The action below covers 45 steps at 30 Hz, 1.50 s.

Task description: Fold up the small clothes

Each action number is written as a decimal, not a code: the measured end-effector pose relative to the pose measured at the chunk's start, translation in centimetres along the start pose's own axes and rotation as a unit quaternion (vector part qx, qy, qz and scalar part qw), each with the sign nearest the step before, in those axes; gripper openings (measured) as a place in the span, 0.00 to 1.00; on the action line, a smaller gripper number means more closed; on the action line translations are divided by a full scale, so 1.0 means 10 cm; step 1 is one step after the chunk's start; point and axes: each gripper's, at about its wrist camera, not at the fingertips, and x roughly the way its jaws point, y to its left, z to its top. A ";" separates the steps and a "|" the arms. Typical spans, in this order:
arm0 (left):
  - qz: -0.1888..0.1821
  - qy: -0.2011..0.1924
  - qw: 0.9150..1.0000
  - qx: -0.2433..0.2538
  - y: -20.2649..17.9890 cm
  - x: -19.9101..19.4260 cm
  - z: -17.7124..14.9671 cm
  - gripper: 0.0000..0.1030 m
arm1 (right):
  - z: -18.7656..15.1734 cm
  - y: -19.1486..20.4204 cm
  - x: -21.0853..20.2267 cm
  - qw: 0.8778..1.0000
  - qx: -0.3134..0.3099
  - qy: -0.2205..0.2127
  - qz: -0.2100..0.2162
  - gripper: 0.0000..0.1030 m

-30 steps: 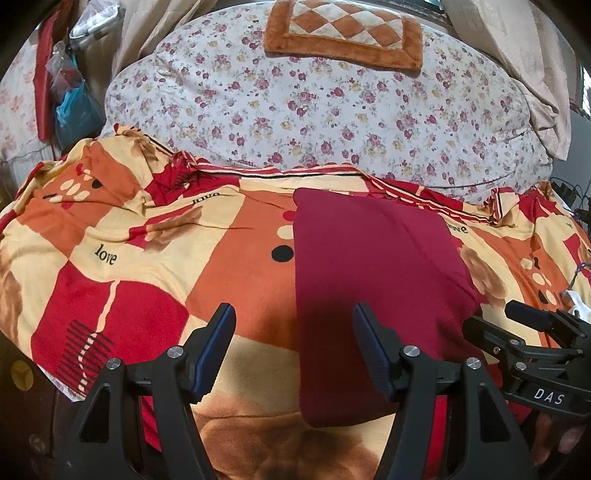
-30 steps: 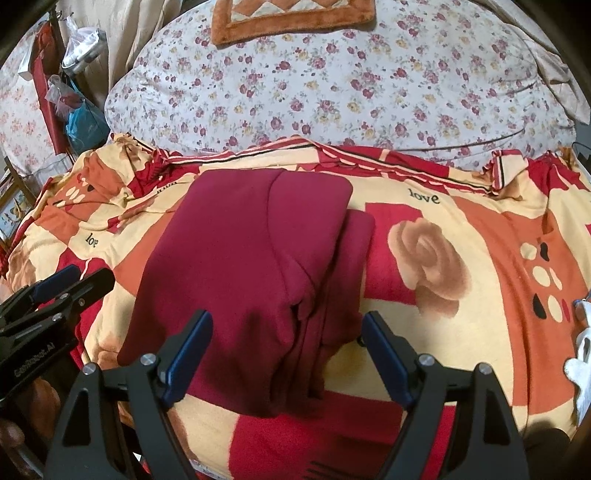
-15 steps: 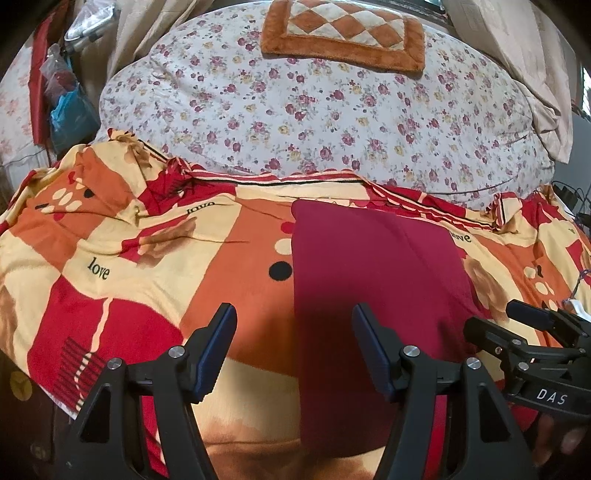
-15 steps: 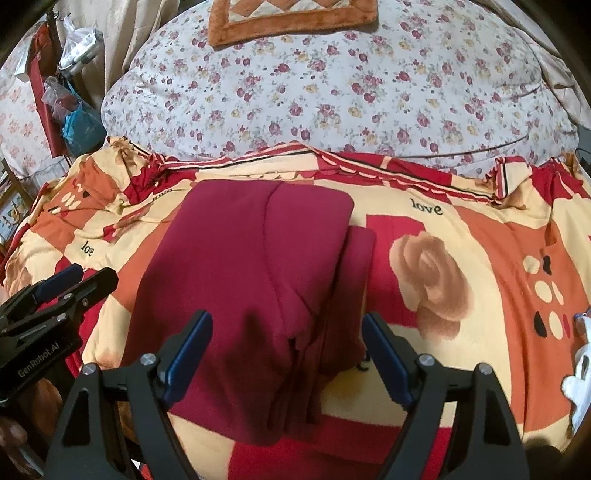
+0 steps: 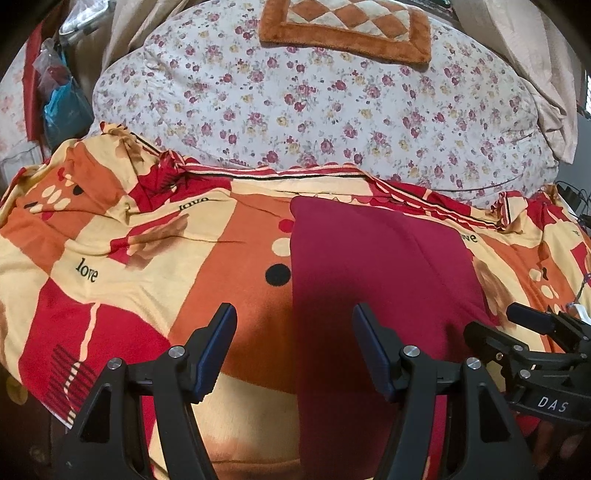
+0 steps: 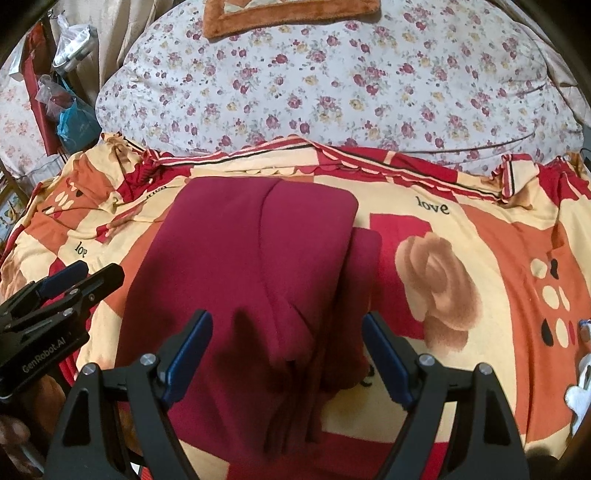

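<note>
Item: garment (image 6: pixel 251 280), maroon, folded lengthwise, laid flat on the blanket (image 5: pixel 155 258). Landmark for all places: the garment.

- Garment: one layer folded over the other, the upper edge running down its middle; a narrower strip showed from under its right side. Nearer end rumpled into soft ridges.
- Blanket: red, orange and cream, printed with roses, dots and the word "love"; lay under the garment and spread out to both sides of it.
- Quilt (image 6: pixel 332 85): white with small flowers, bulked up beyond the garment's far end.
- Mat (image 5: pixel 347 29): brown-edged, checked, on the quilt, farther still.
- Bags (image 6: pixel 74 122): plastic, blue and clear, far off to the garment's left.
- Left gripper (image 5: pixel 293 350): above the garment's left edge, jaws parted, nothing between them; right pad over the cloth, left pad over the blanket.
- Right gripper (image 6: pixel 286 354): above the garment's near end, jaws spread wide, clear of the cloth, holding nothing.
</note>
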 end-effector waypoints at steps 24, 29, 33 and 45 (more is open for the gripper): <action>-0.002 0.012 1.000 0.004 -0.05 0.12 0.03 0.43 | 0.04 0.01 0.13 1.000 0.001 0.015 0.001 0.83; -0.002 0.013 1.000 0.003 -0.05 0.12 0.03 0.43 | 0.03 0.01 0.13 1.000 0.003 0.015 0.000 0.84; -0.002 0.014 1.000 0.003 -0.05 0.13 0.01 0.43 | 0.02 0.02 0.15 1.000 0.004 0.020 0.001 0.84; -0.003 0.018 1.000 0.007 -0.05 0.17 -0.03 0.43 | 0.00 0.00 0.19 1.000 0.003 0.026 0.003 0.84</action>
